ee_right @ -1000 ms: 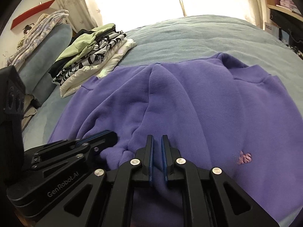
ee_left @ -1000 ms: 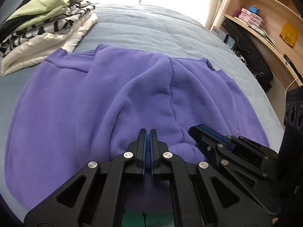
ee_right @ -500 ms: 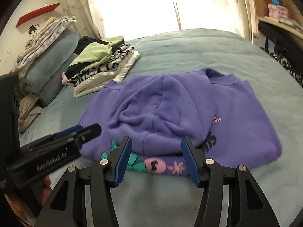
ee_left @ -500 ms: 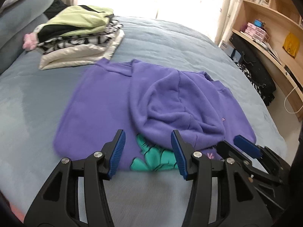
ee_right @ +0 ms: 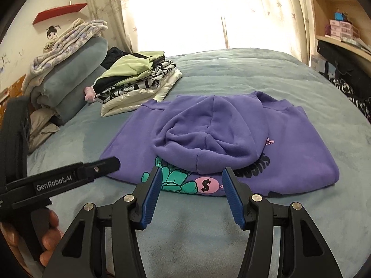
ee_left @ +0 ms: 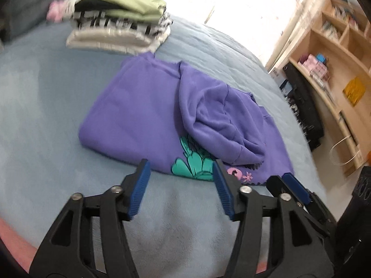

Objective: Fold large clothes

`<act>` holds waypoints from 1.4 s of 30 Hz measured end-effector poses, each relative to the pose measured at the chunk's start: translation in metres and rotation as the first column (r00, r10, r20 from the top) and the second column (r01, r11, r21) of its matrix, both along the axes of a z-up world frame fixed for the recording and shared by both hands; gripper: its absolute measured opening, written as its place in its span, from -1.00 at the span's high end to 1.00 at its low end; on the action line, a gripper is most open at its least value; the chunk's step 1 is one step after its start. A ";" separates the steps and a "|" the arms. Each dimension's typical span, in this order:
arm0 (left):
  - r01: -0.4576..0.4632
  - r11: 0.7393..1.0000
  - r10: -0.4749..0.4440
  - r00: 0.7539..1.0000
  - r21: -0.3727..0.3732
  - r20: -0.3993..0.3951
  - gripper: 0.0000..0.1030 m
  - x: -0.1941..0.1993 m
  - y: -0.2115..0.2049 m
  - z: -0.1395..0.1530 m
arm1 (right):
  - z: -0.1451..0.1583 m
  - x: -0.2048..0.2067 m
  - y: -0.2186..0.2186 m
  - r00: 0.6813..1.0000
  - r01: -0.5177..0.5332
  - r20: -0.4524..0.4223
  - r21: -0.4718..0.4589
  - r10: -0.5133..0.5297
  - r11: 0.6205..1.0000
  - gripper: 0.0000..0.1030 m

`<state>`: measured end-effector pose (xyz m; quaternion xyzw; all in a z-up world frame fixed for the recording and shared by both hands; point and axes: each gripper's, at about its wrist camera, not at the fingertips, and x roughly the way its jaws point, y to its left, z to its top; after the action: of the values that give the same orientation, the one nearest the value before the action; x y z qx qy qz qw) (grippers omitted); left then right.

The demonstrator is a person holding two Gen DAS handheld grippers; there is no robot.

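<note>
Hoodie's folded, both claws off it

Your left gripper (ee_left: 180, 190) is still spreading its jaws and your right gripper (ee_right: 191, 194) is spread too, nothing between either pair. The purple hoodie (ee_right: 231, 136) sits mid-bed (ee_right: 243, 69), hood (ee_right: 208, 134) flopped loosely over the print, one corner just beside the folded stack (ee_right: 139, 83). Watch that hood: I'd guess it slides off and unfolds the bundle if you lift by one edge, or you snag the stack.

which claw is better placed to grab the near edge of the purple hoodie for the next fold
Right, probably. The right claw is open and squarely faces the purple hoodie at its near edge; the left claw, jaws opening with nothing between them, sits off toward its left corner.
</note>
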<state>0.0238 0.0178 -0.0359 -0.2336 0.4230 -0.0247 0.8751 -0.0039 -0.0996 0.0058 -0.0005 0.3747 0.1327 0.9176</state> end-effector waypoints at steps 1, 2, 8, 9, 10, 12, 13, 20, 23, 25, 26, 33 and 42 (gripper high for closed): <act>-0.008 0.999 0.008 1.000 -0.040 -0.005 -0.08 -0.001 0.005 -0.009 | -0.002 0.001 0.001 1.000 -0.005 0.000 -0.003 0.005 1.000 -0.08; -0.018 0.998 0.017 1.000 -0.063 -0.010 -0.08 0.000 0.008 -0.017 | -0.005 0.006 -0.001 1.000 -0.013 -0.001 -0.004 0.013 1.000 -0.08; -0.124 0.976 0.110 0.990 -0.178 -0.087 -0.08 0.015 0.032 -0.068 | -0.020 0.027 0.002 0.999 -0.040 0.010 -0.014 0.040 0.999 -0.03; -0.138 0.970 0.122 0.988 -0.200 -0.090 -0.08 0.019 0.036 -0.074 | -0.023 0.032 0.002 0.999 -0.047 0.006 -0.010 0.047 0.999 -0.01; -0.150 0.965 0.134 0.987 -0.215 -0.085 -0.08 0.022 0.039 -0.078 | -0.027 0.035 0.002 0.998 -0.056 0.000 -0.001 0.056 0.998 0.04; -0.163 0.960 0.151 0.986 -0.228 -0.070 -0.08 0.028 0.041 -0.085 | -0.034 0.046 0.002 0.998 -0.060 -0.012 -0.002 0.060 0.998 0.05; -0.173 0.955 0.162 0.985 -0.240 -0.067 -0.08 0.032 0.043 -0.088 | -0.037 0.051 0.003 0.998 -0.060 -0.016 -0.003 0.060 0.998 0.05; -0.228 0.917 0.214 0.974 -0.326 -0.080 -0.08 0.072 0.059 -0.105 | -0.049 0.101 0.006 0.999 -0.031 -0.031 0.026 0.032 0.999 0.12; -0.234 0.919 0.223 0.972 -0.317 -0.073 0.01 0.092 0.064 -0.105 | -0.051 0.136 0.009 0.999 -0.005 -0.031 0.023 0.006 1.000 0.38; -0.246 0.927 0.242 0.969 -0.283 -0.050 0.26 0.101 0.064 -0.101 | -0.054 0.154 0.012 0.999 0.006 -0.033 0.008 -0.006 1.000 0.58; -0.247 0.932 0.246 0.969 -0.265 -0.040 0.45 0.106 0.064 -0.099 | -0.060 0.166 0.012 0.999 0.015 -0.035 -0.005 -0.015 1.000 0.61; -0.143 0.976 0.099 0.963 0.164 0.251 0.68 0.107 -0.001 -0.027 | -0.102 0.196 0.002 0.992 0.028 -0.121 0.046 -0.022 0.999 0.67; 0.093 0.900 -0.280 0.872 0.426 0.401 0.69 0.117 -0.119 0.043 | -0.111 0.201 -0.040 0.980 0.035 -0.197 0.237 0.012 0.971 0.66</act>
<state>0.1404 -0.1010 0.0069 0.0022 0.2247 -0.0792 0.9712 0.1968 -0.1395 -0.1048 0.1254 0.4448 0.1708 0.8702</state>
